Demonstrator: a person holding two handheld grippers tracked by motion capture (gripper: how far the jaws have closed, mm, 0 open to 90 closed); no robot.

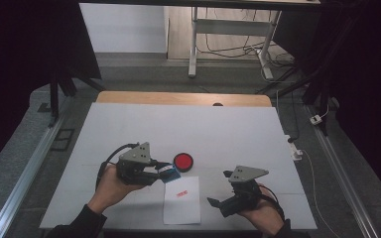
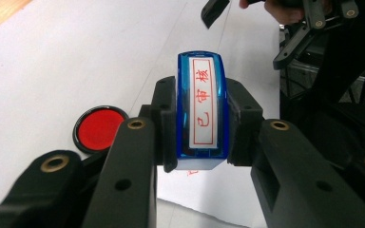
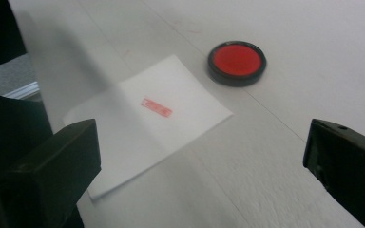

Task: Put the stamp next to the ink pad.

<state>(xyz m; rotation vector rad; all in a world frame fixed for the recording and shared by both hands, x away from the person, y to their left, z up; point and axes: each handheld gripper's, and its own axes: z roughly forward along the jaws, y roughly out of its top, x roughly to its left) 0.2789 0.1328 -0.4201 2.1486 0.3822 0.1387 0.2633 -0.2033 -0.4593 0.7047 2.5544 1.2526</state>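
White tabletop carried everything. Paper sheet lay near the front edge, a small red stamp mark printed on it. Left gripper had its fingers clamped on both sides of the blue stamp, held just above the sheet's far-left corner. Right gripper sat right of the sheet, fingers spread wide, holding nothing. Red ink pad sat just beyond the sheet.
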